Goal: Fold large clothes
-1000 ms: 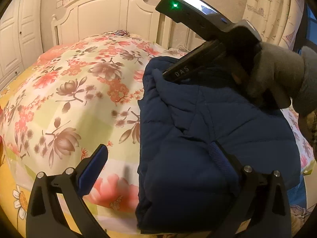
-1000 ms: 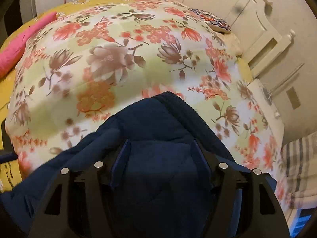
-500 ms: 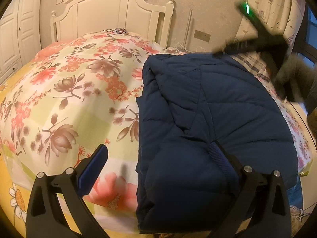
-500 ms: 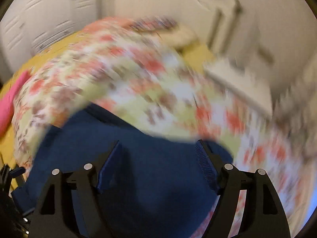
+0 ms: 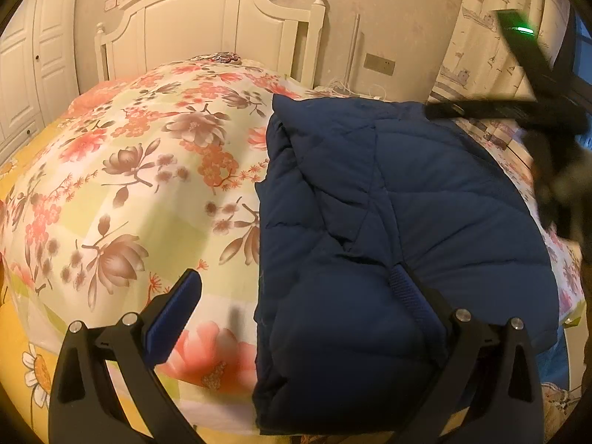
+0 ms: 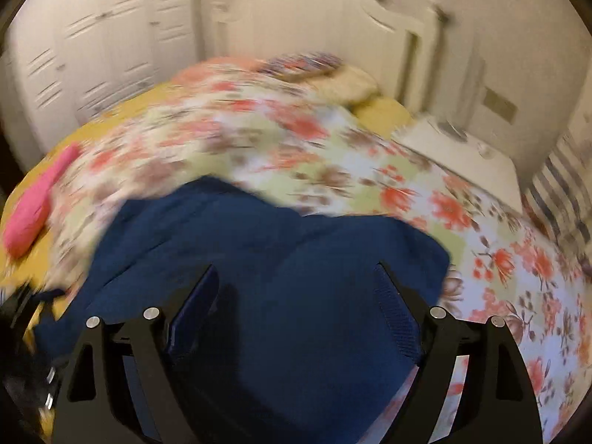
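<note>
A navy quilted jacket (image 5: 388,222) lies folded into a thick bundle on the flowered bed cover (image 5: 148,185). My left gripper (image 5: 292,292) is open at the bundle's near left corner, its right finger over the jacket and its left finger over the cover. In the blurred right wrist view the jacket (image 6: 259,259) lies under my right gripper (image 6: 296,292), which is open and empty above it. The right gripper also shows, blurred, at the right edge of the left wrist view (image 5: 536,111).
A white headboard (image 5: 207,26) stands at the far end of the bed. White wardrobe doors (image 6: 92,48) line the left wall. A pink item (image 6: 33,203) lies on the yellow sheet at left. A white nightstand (image 6: 466,162) stands to the right of the bed.
My right gripper has lifted off the jacket's far end and swung back to the right. The left gripper has not moved.
</note>
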The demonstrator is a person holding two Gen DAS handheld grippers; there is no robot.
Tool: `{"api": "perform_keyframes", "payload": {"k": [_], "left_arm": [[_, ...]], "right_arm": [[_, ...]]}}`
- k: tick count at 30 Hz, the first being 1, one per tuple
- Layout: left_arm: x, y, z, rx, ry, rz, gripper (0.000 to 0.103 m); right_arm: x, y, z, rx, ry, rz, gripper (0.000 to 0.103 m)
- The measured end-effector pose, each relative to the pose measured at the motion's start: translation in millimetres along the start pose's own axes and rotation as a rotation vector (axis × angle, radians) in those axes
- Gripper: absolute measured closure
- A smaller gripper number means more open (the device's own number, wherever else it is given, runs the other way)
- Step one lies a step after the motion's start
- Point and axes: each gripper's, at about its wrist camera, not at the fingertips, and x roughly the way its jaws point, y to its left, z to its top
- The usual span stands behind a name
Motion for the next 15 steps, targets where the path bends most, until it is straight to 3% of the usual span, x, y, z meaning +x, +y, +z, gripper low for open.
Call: {"api": "perform_keyframes", "payload": {"k": [3,10,12,15], "left_arm": [[0.1,0.0,-0.5,-0.002,-0.002,0.0,0.002],[-2.3,-2.0,-0.2,0.005,-0.002,0.014,0.002],[-7.8,-2.8,1.9,0.012,0.002,0.023,0.002],[-28.2,-1.5,17.5,0.027,0.01,0.016,0.002]], "right_arm": [[-17.9,34.2,-31.0,-0.095,-0.004,-0.008,0.015],[-15.0,31.0,-54.2,-0.025,-0.044,0.041,0.013],[-23.9,37.1,-55.5,-0.032,-0.047,0.013,0.013],[-53.4,52.8,-68.4,-0.064,-0.093,0.036,0.013]]}}
